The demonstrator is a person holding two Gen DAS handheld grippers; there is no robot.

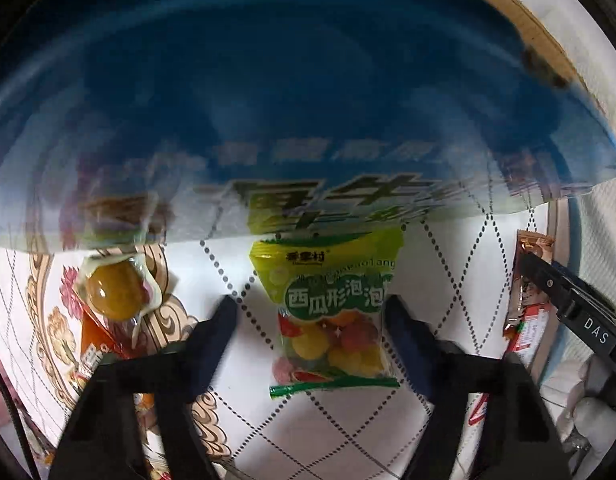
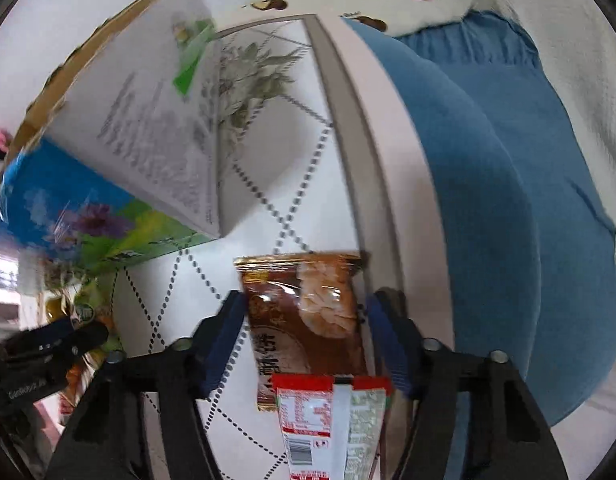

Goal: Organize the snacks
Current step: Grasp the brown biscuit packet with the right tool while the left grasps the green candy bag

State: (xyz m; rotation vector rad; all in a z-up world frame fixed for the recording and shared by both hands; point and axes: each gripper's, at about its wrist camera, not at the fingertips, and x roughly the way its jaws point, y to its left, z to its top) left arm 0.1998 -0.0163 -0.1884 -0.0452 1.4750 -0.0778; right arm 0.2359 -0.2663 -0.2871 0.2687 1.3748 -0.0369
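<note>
Still early days on the snack sorting, I reckon. My left gripper [image 1: 309, 308] points down over the green bubble-gum bag [image 1: 331, 316] lying flat on the patterned table [image 1: 347, 432]; the jaws straddle it, the right finger at its edge, the left one clear of it, so no grip there. My right gripper [image 2: 304, 304] brackets the brown snack packet [image 2: 304, 312] near the table's edge, with a red-and-white sachet [image 2: 327, 420] overlapping it; can't tell if those pads are pressing. The jelly cup [image 1: 116, 292] sits loose by the blue carton [image 1: 268, 100]. Nothing I can see looks put away.
</note>
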